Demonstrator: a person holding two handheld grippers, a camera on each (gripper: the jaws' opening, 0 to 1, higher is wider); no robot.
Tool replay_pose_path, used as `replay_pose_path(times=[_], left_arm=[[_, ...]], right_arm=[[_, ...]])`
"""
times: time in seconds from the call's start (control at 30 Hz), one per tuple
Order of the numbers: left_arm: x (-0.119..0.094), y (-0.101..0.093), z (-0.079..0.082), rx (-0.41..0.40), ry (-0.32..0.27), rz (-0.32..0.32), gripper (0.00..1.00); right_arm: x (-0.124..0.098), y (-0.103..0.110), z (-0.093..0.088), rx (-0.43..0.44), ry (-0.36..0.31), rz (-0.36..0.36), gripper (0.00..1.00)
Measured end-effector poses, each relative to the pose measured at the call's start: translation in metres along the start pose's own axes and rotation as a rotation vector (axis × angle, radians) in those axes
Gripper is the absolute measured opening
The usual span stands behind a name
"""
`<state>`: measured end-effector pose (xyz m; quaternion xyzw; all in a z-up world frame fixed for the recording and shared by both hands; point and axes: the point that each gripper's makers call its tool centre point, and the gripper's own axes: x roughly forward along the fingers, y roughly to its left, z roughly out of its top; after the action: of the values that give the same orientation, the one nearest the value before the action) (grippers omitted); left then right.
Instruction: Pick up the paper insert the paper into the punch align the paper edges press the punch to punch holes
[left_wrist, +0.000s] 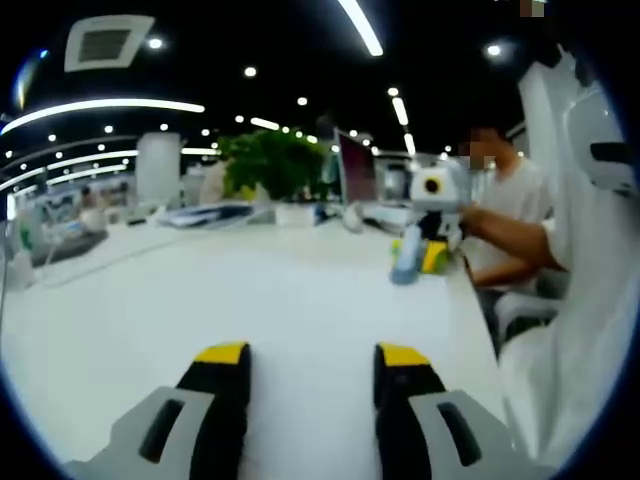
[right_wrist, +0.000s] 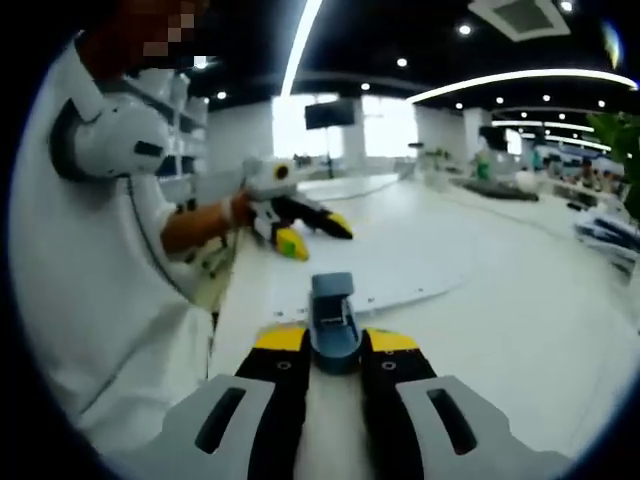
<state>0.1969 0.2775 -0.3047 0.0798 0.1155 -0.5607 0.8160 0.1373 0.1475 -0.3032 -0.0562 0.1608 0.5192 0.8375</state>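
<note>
- Wide white glossy desk: everything below is placed relative to it. It carries the sheet and the punch; clutter and a green leafy plant sit at its far edge in the left gripper view.
- Large white paper sheet: lies flat on the desk. Its near edge appears to run into the punch throat, but whether it is fully seated I can't tell.
- Right gripper, black jaws with yellow tips: low over the desk, jaws narrow and closed onto the punch body from both sides. It also shows far across the desk in the left gripper view.
- Left gripper, same build: jaws spread wide, nothing between them, only bare desk ahead. In the right gripper view it hangs over the sheet's far side, near the person's hand.
- Small blue-grey metal hole punch: stands on the desk at the sheet's near edge.
- Judgement: the step is insert/align. Keep the right grip steady as an anchor. Use the left gripper to slide the sheet square against the punch's back stop. Press only once the edge sits parallel, otherwise the holes come out skewed.
</note>
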Motion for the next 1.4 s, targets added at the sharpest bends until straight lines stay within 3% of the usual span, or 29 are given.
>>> replay_pose_path(times=[0.23,0.7,1.03,1.4], left_arm=[[-0.001,0.000,0.000,-0.002,-0.003,0.005,0.50],[-0.001,0.000,0.000,0.000,-0.006,0.000,0.47],[-0.001,0.001,-0.001,0.000,-0.008,0.001,0.47],[-0.001,0.001,-0.001,-0.001,-0.010,0.004,0.47]], right_arm=[[0.007,-0.020,0.003,0.031,-0.003,-0.041,0.23],[0.012,-0.024,0.008,-0.002,0.007,-0.027,0.23],[0.021,-0.044,0.010,-0.007,0.030,-0.049,0.23],[0.023,-0.071,0.012,0.005,0.006,-0.245,0.23]])
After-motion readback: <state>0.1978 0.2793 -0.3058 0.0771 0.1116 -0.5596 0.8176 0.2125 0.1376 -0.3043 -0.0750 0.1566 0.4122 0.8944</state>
